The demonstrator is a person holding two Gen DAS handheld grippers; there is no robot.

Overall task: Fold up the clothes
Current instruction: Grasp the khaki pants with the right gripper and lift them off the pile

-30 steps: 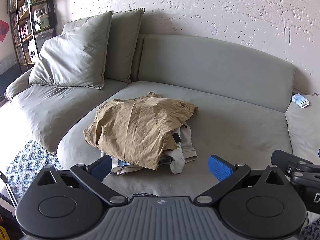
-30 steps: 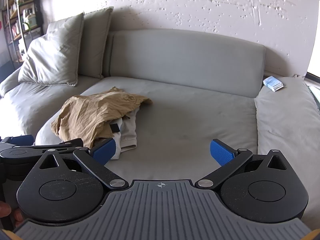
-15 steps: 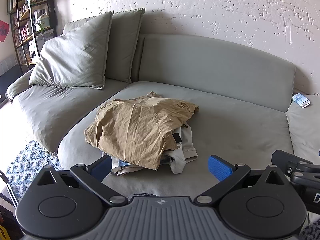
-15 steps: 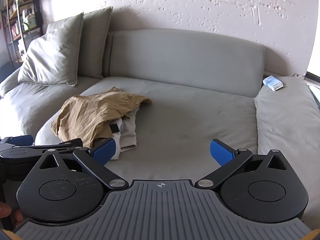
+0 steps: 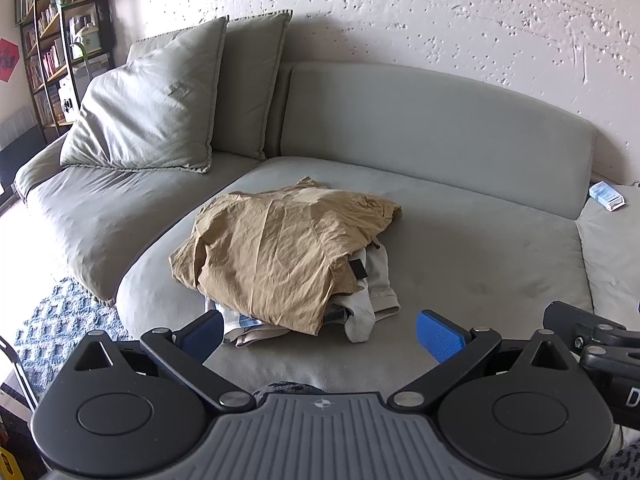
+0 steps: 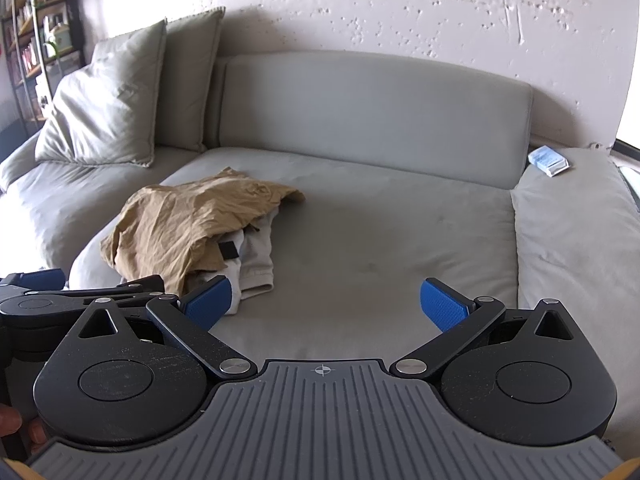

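A crumpled tan garment (image 5: 280, 248) lies on top of a pile of light grey and white clothes (image 5: 374, 284) on the grey sofa seat (image 5: 480, 248). The pile also shows in the right wrist view (image 6: 188, 224), left of centre. My left gripper (image 5: 320, 332) is open and empty, held just in front of the pile's near edge. My right gripper (image 6: 326, 300) is open and empty, over the bare seat to the right of the pile. The left gripper's body shows at the left edge of the right wrist view (image 6: 80, 300).
Two grey cushions (image 5: 160, 100) lean at the sofa's back left. A small blue and white packet (image 5: 606, 196) lies on the right armrest cushion (image 6: 576, 232). A blue patterned rug (image 5: 56, 320) and a bookshelf (image 5: 52, 40) are at the left.
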